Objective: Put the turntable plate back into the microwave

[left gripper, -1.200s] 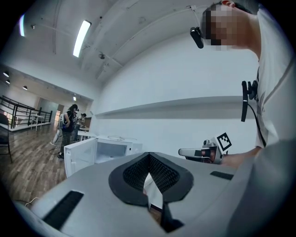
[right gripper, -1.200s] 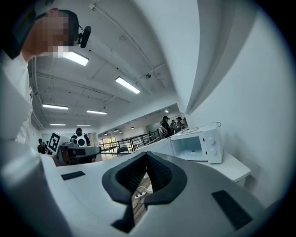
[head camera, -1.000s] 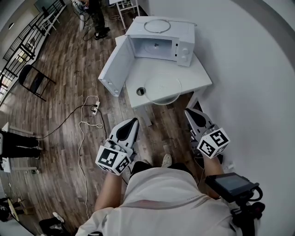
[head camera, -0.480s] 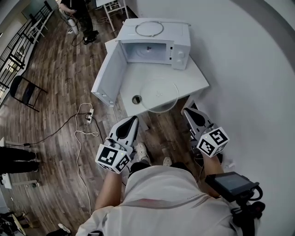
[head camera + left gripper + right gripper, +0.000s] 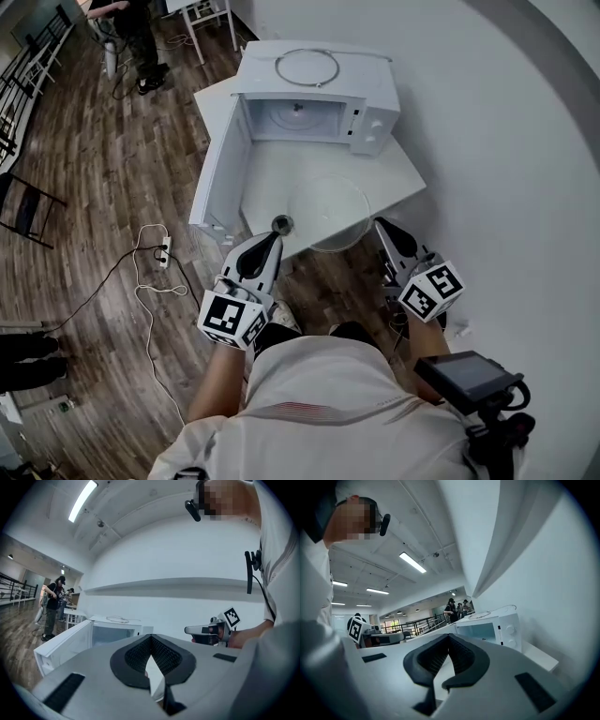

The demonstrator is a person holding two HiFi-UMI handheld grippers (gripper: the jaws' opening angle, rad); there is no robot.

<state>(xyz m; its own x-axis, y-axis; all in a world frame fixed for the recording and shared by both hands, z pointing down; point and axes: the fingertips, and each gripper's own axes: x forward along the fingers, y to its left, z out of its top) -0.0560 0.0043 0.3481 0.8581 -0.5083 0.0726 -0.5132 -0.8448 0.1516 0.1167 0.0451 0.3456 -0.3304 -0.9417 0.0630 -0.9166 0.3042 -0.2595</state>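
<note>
The left gripper (image 5: 266,247) and right gripper (image 5: 387,230) are held clenched, empty, near the round clear glass turntable plate (image 5: 328,204)

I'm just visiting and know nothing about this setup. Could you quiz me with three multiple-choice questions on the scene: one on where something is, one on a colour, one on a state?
1. Where is the glass turntable plate?
A. Inside the microwave
B. On the table in front of the microwave
C. On the floor

2. What colour is the microwave?
A. Black
B. Red
C. White

3. How does the microwave door stand?
A. Swung wide open
B. Shut
C. Lying flat on the floor

Answers:
1. B, the plate lies on the white table near its front edge.
2. C, its casing is white all over.
3. A, the door stands out to the side and the cavity shows.
</note>
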